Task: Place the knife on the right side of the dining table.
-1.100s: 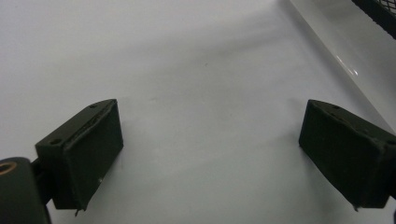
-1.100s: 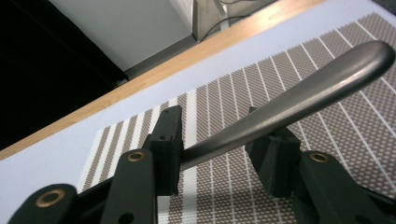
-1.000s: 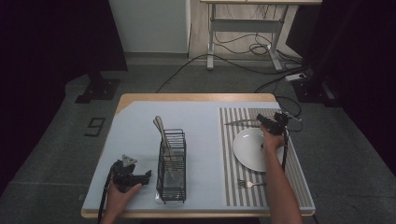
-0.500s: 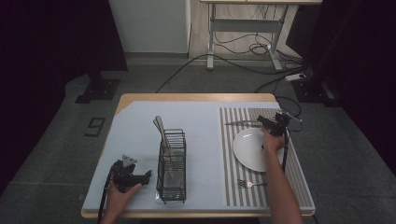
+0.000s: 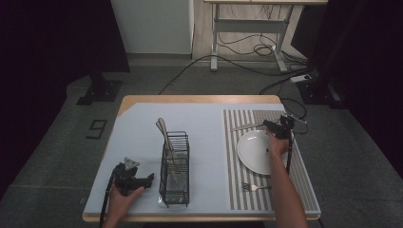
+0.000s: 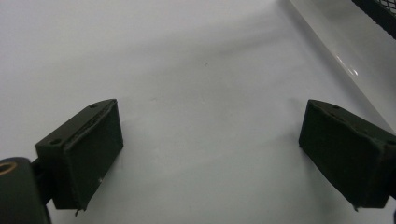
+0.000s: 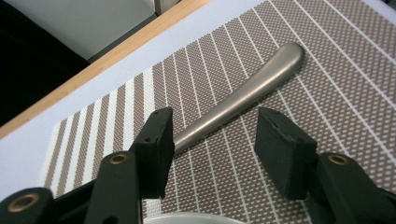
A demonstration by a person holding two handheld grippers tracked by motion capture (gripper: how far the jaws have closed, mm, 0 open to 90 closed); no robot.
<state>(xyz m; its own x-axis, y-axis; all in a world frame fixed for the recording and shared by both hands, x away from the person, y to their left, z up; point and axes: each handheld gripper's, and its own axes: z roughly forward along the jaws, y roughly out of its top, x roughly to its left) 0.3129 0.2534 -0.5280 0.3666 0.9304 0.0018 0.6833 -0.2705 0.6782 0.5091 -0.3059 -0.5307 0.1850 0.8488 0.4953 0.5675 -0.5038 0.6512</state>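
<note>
- Resting left tongs [image 5: 148,179] wide apart on the counter [image 5: 138,128], beside the rack [image 5: 174,166].
- Hovering right tongs [image 7: 212,140] wide apart over a knife handle [image 7: 243,95] lying on the striped mat [image 7: 327,70], behind the plate [image 5: 254,152].

Beyond the table — cables [image 5: 247,45] on grey floor, a desk frame [image 5: 247,23].
</note>
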